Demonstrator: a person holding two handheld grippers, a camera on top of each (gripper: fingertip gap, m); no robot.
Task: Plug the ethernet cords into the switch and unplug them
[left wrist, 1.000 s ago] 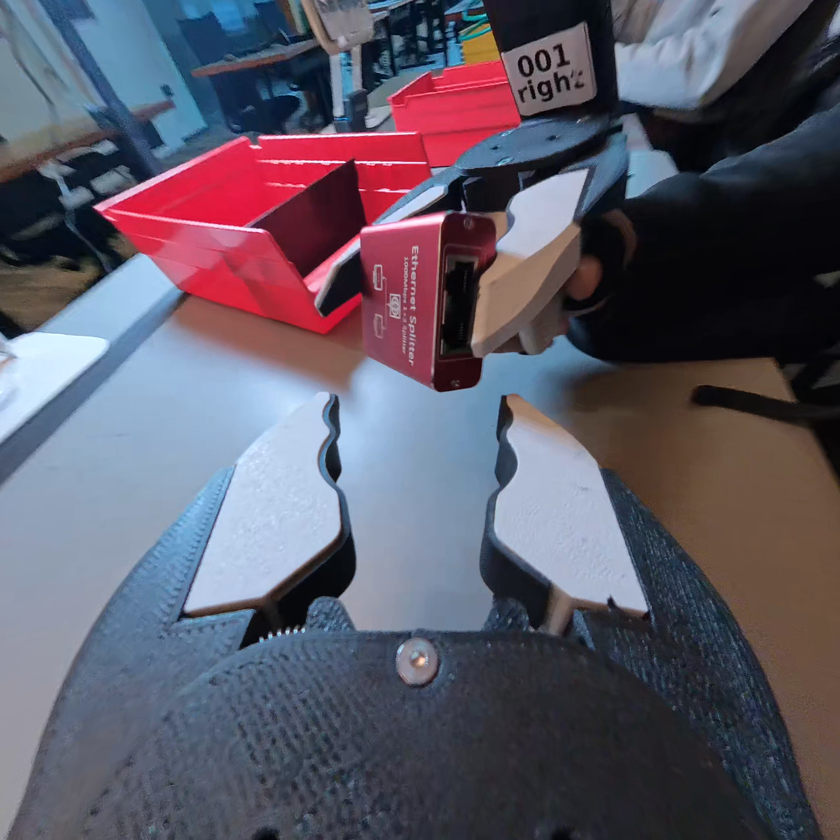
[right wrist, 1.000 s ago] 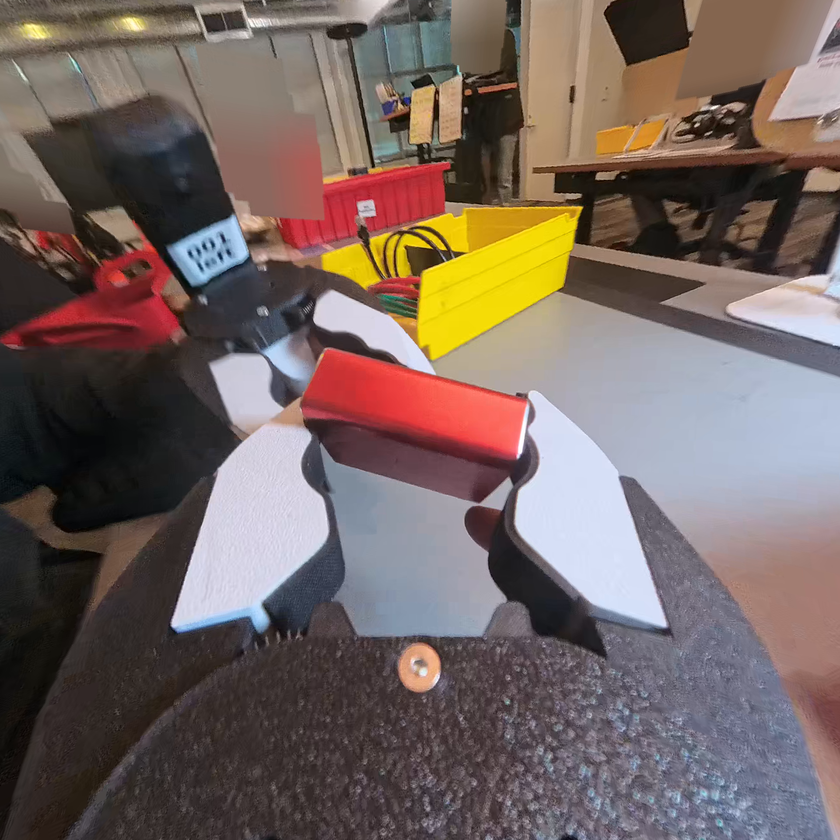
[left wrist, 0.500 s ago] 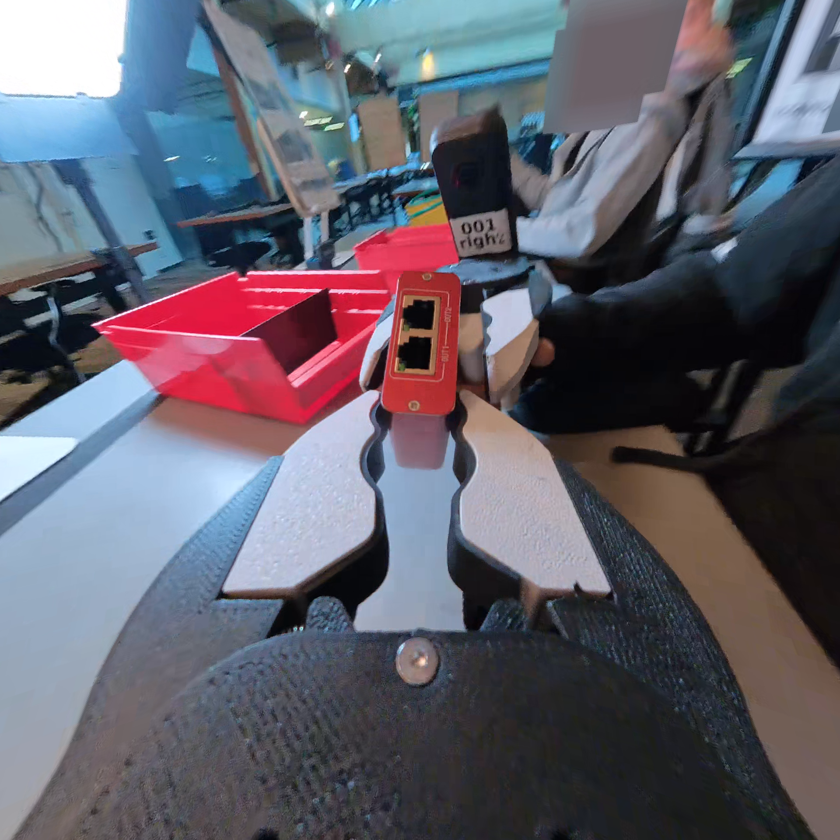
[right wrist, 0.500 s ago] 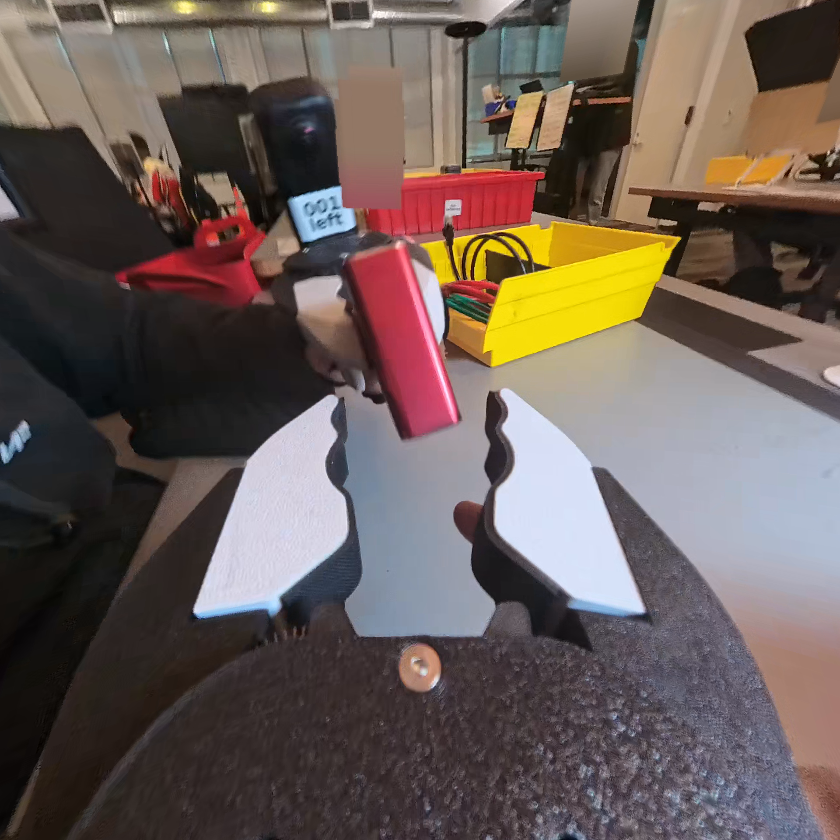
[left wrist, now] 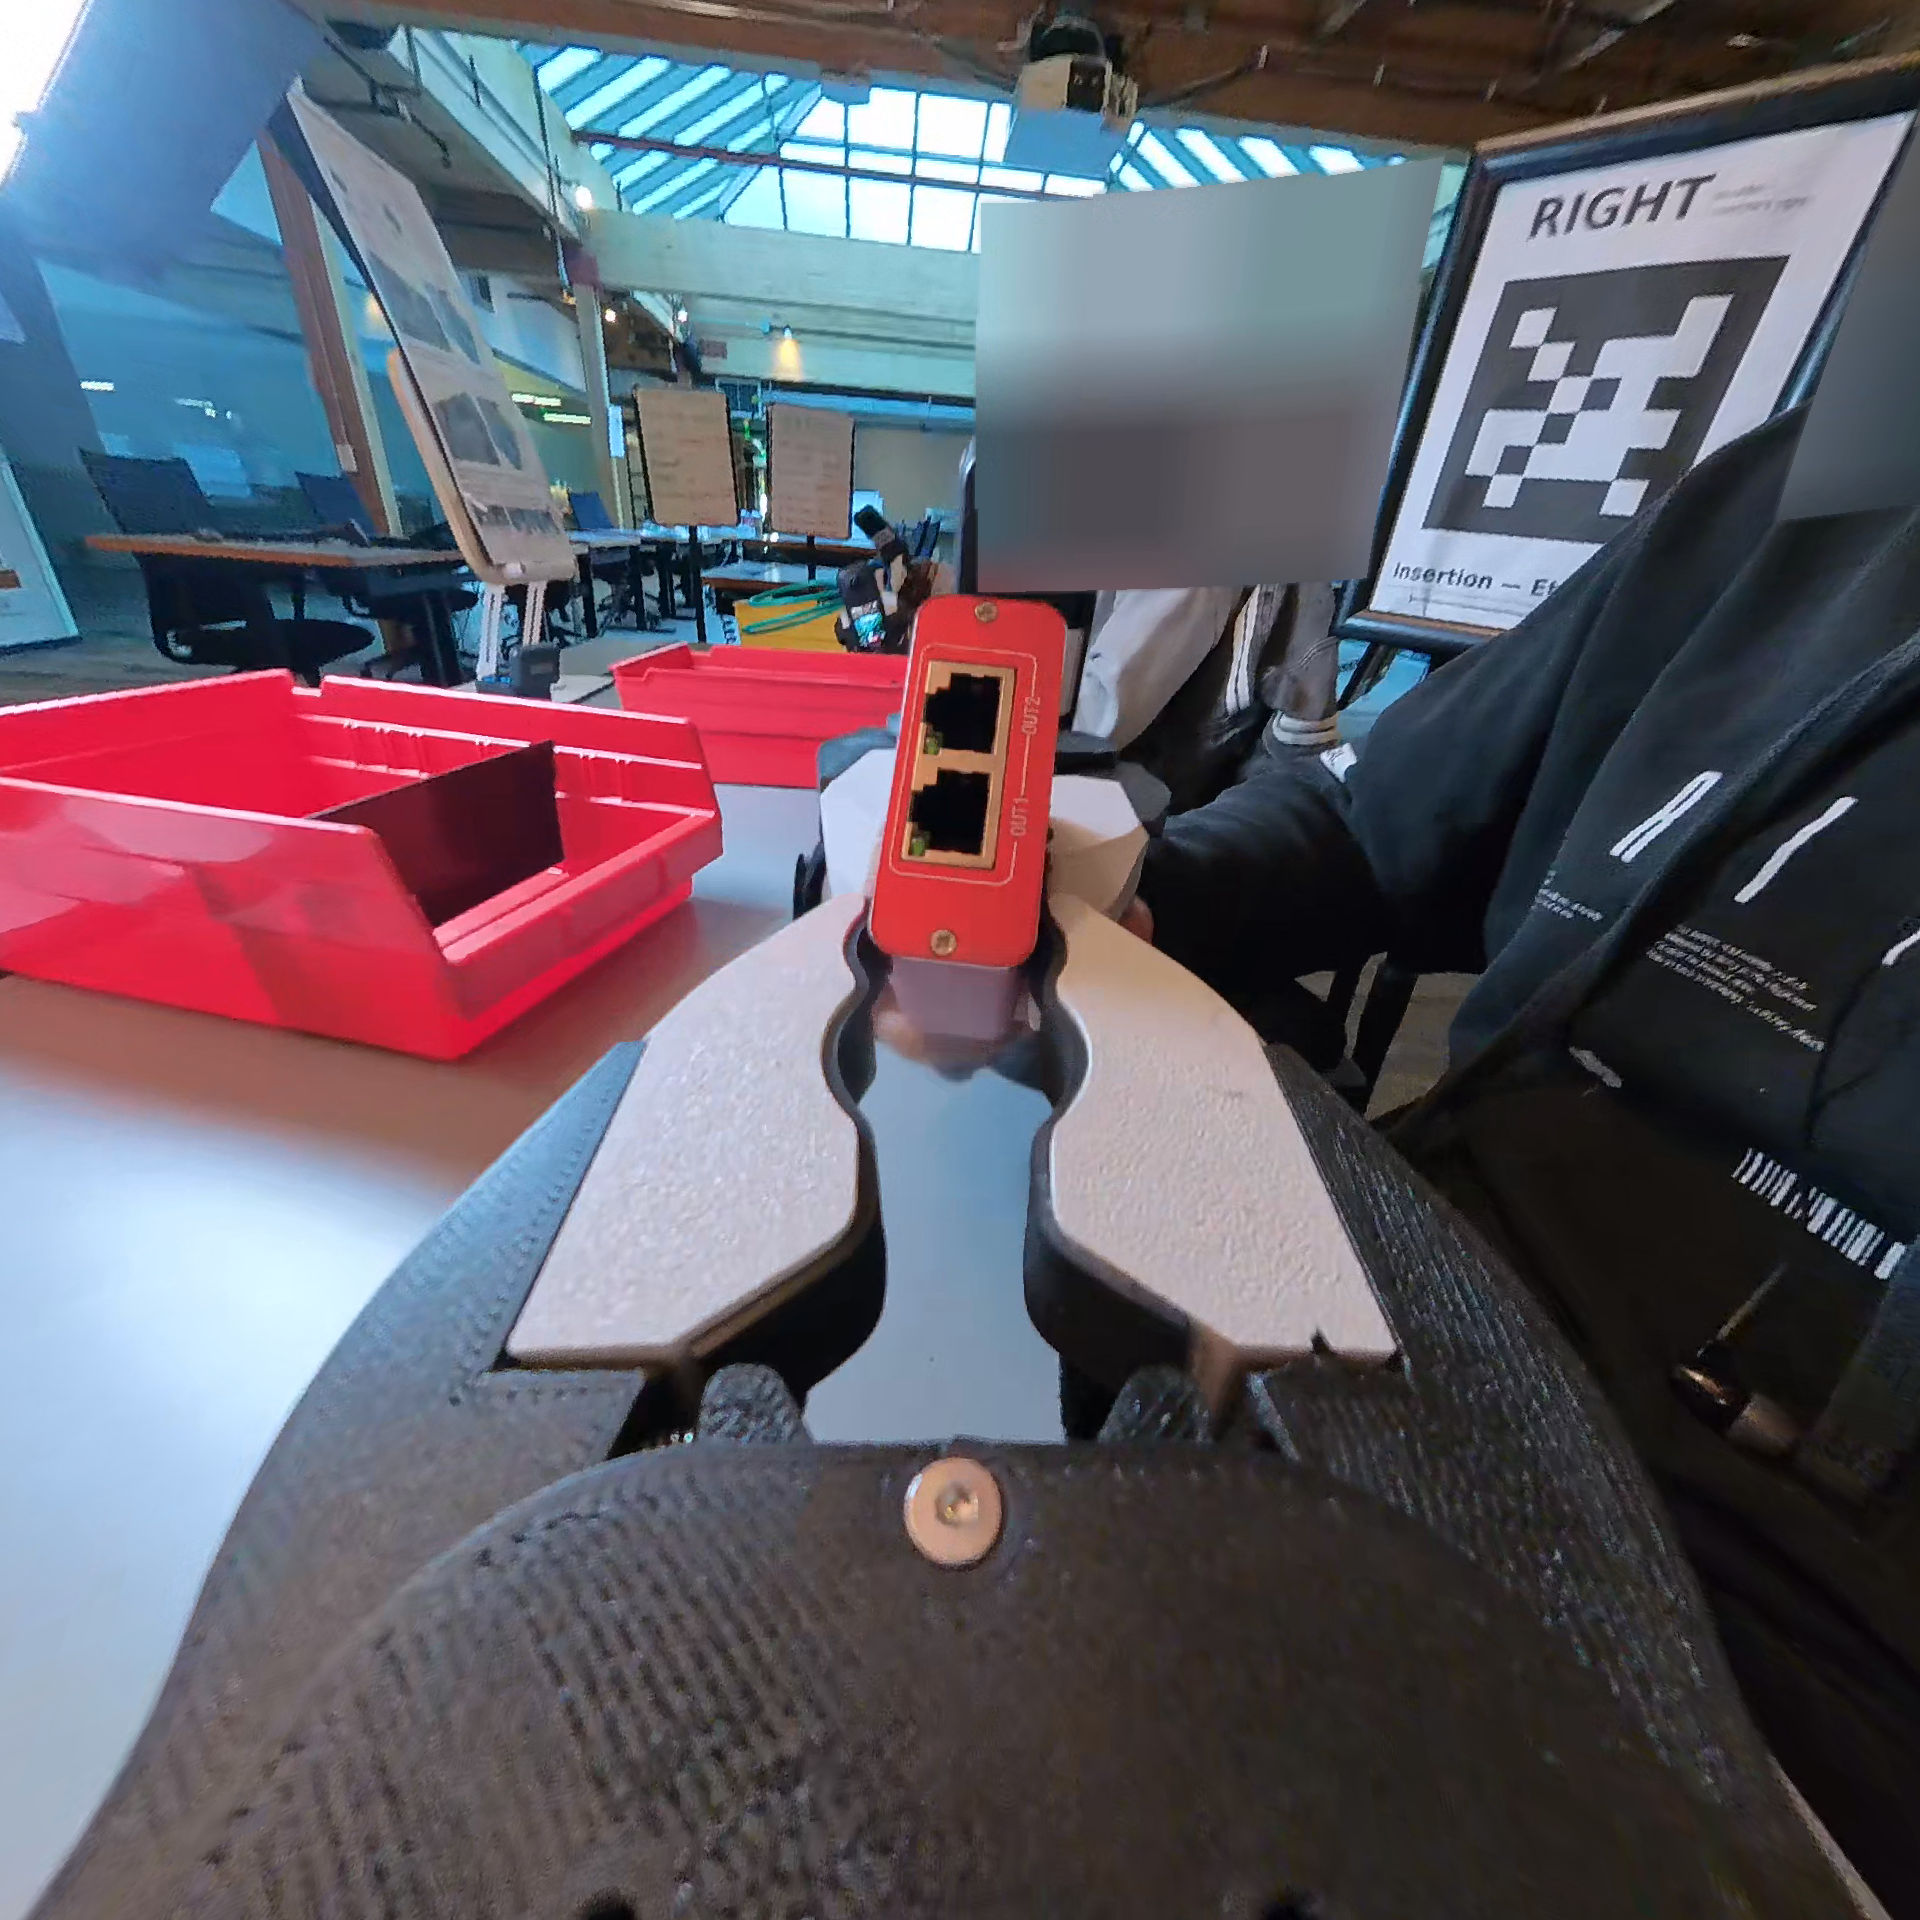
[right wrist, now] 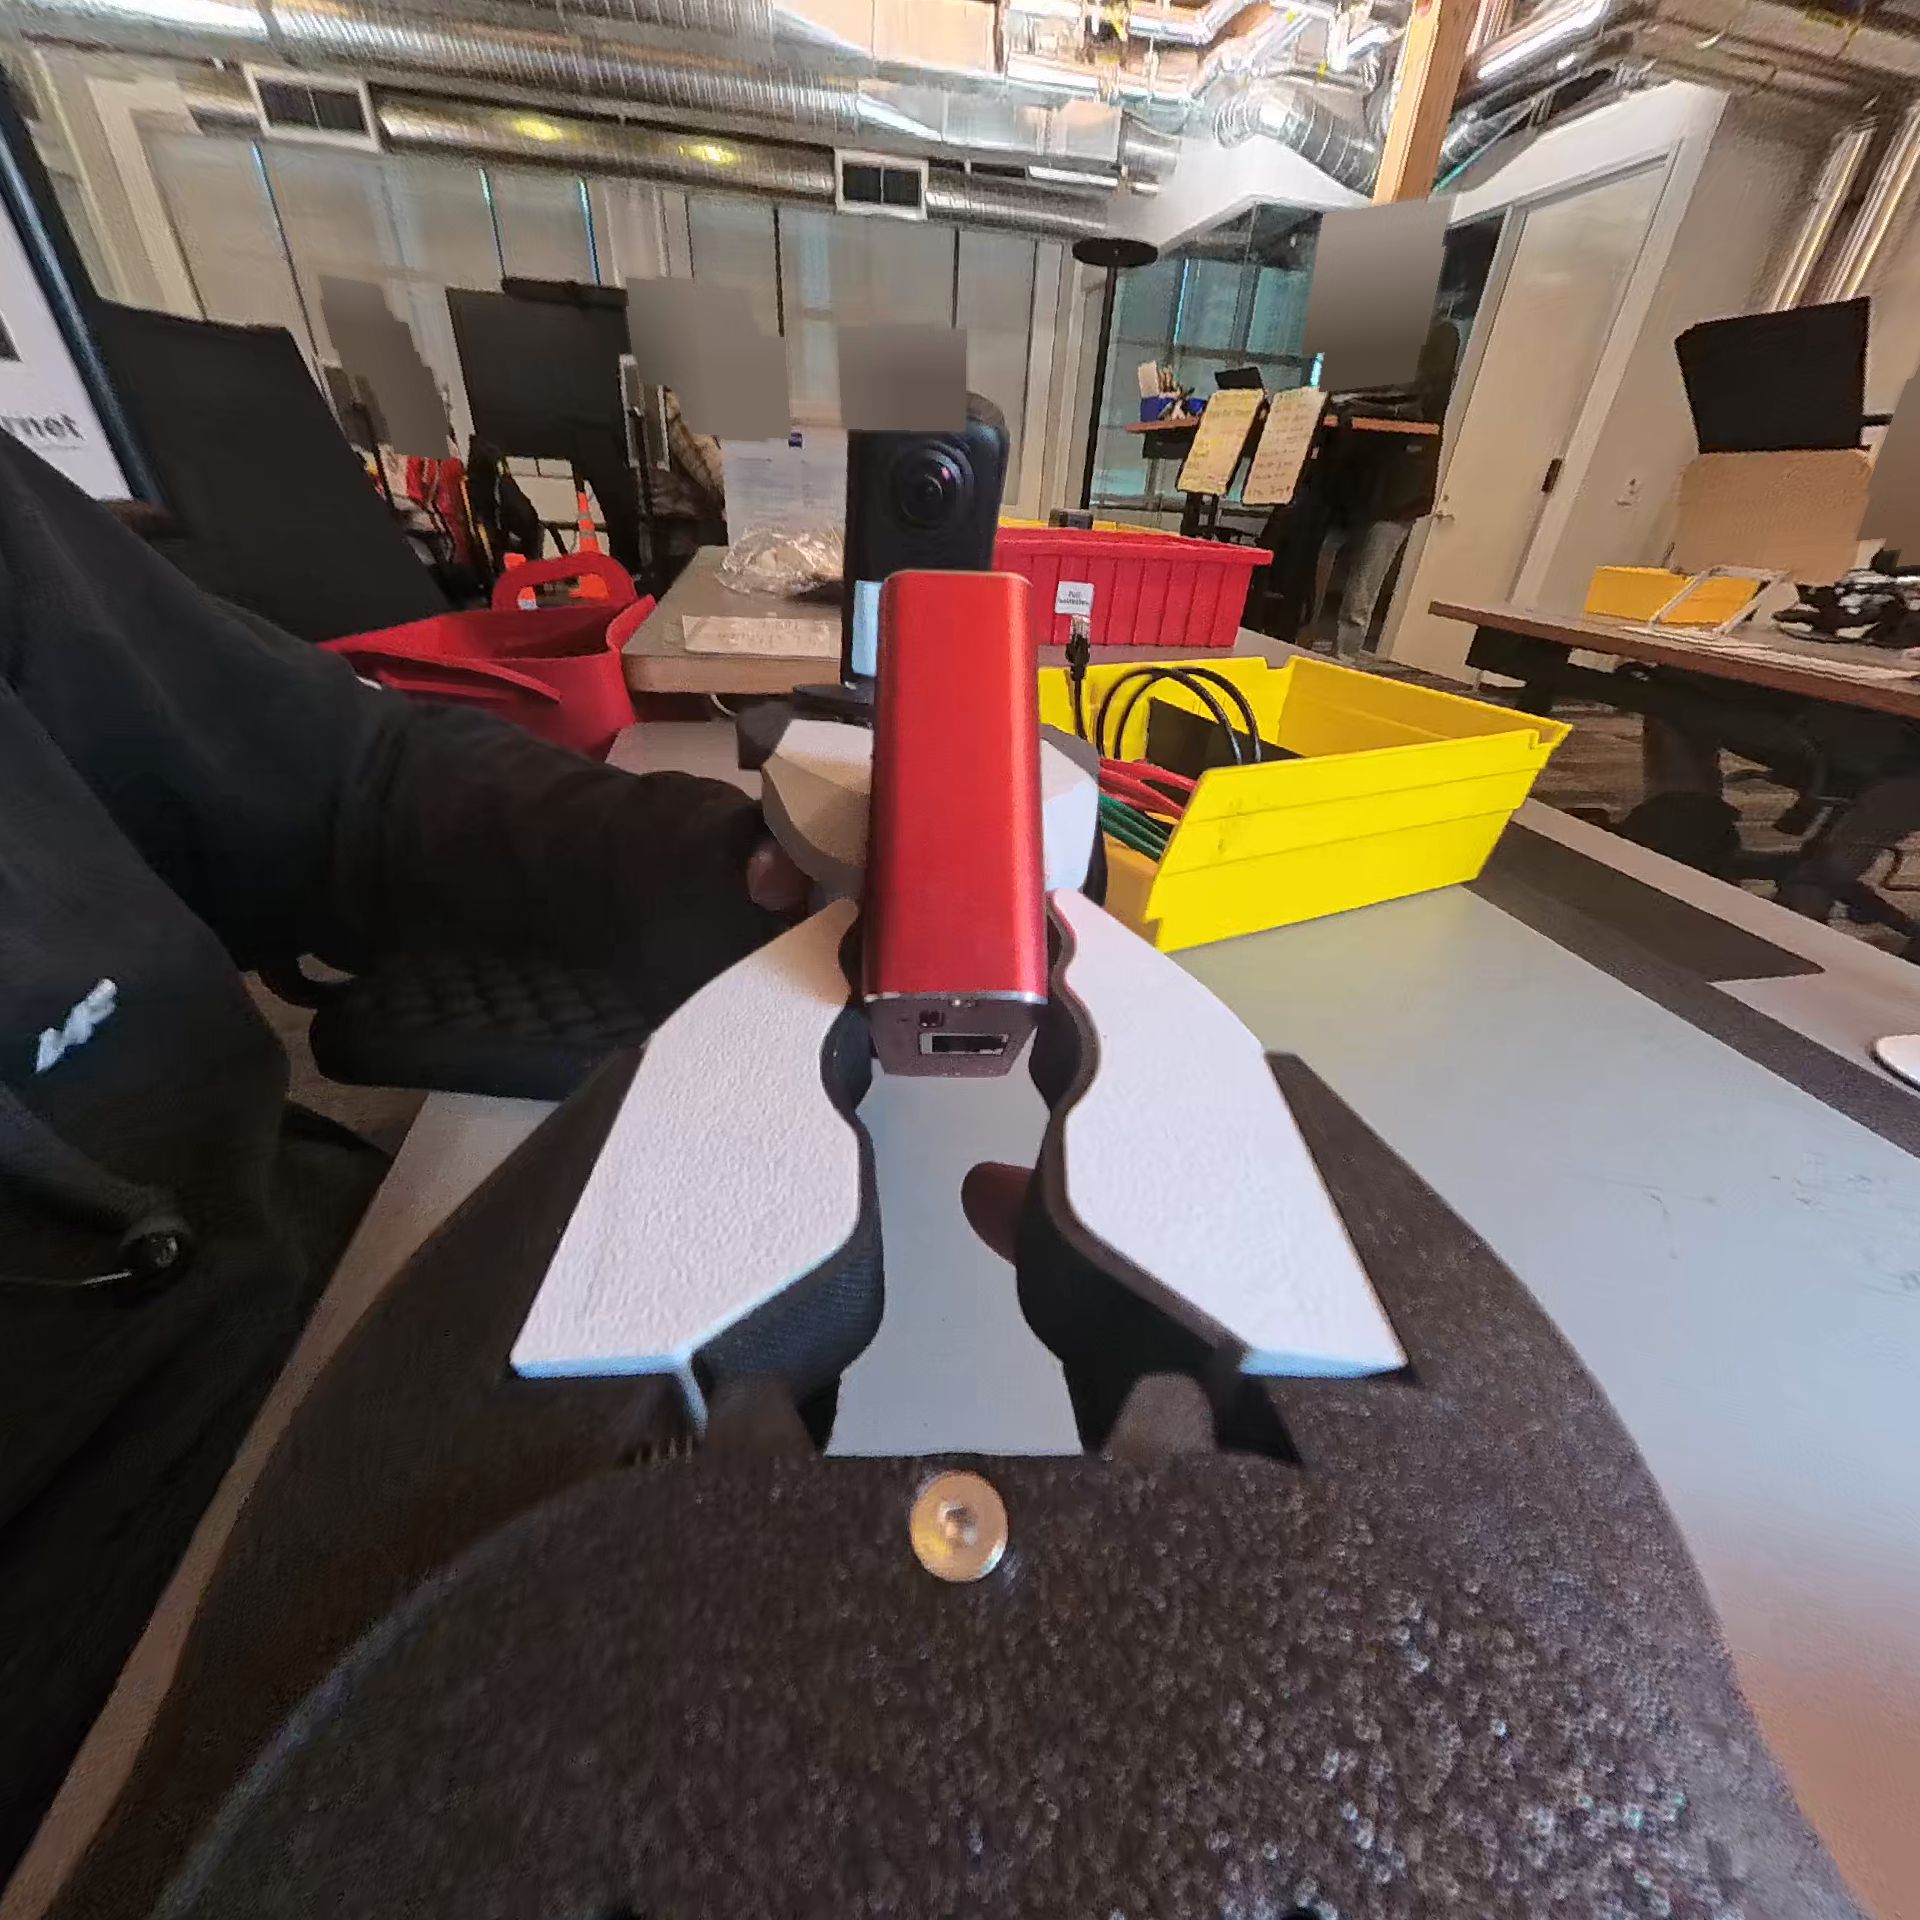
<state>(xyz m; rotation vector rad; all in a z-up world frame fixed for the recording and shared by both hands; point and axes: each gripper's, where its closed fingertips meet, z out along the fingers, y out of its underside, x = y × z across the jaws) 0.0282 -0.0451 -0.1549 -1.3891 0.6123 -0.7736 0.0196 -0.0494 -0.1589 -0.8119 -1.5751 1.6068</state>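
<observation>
While both grippers pinch switch (left wrist: pixel 971 774), left gripper (left wrist: pixel 951 971) and right gripper (right wrist: pixel 951 977) nearly closed, uneven release twists it; cords (right wrist: pixel 1138 805) wait at 1 o'clock.

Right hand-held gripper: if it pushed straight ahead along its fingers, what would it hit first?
The right hand-held gripper is already closed on the red switch. Straight on lies the left hand-held gripper, gripping the switch's far end; depth between them is unclear, but nothing else sits between.
</observation>
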